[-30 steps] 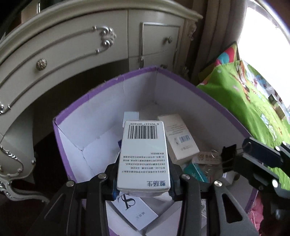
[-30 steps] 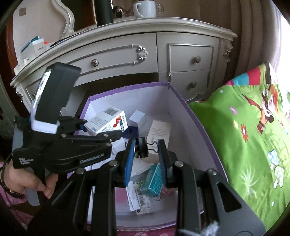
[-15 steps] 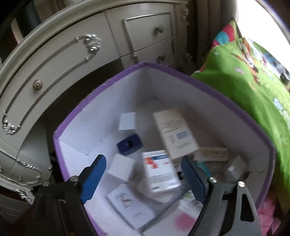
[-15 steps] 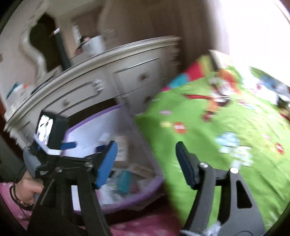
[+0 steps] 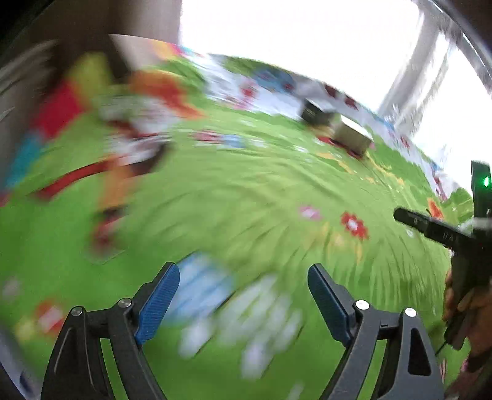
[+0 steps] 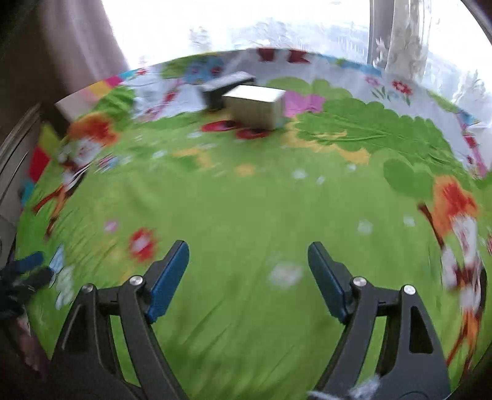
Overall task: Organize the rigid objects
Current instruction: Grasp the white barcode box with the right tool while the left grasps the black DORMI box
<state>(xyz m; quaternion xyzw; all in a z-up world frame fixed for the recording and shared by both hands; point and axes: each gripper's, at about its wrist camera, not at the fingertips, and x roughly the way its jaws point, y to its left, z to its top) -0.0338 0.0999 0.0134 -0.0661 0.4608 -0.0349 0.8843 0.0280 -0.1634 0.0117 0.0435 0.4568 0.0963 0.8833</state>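
Note:
Both views are blurred by motion. My left gripper [image 5: 243, 295] is open and empty above a green patterned bedspread [image 5: 246, 190]. My right gripper [image 6: 247, 270] is open and empty over the same bedspread [image 6: 246, 200]. A pale rectangular box [image 6: 255, 104] lies at the far side of the bed with a dark flat object [image 6: 224, 84] behind it. They also show in the left wrist view, the box [image 5: 350, 137] and the dark object [image 5: 313, 114]. The right gripper's body [image 5: 446, 237] shows at the left view's right edge. The purple storage box is out of view.
A bright window [image 6: 246, 24] and a curtain [image 6: 67, 52] lie behind the bed. A dresser edge [image 6: 12, 154] shows at far left in the right wrist view. The person's hand [image 5: 467, 307] holds the right gripper.
The left gripper dropped the white carton into the purple box and the right let go of the binder clip. Both swung right, away from the box, and now face the bed.

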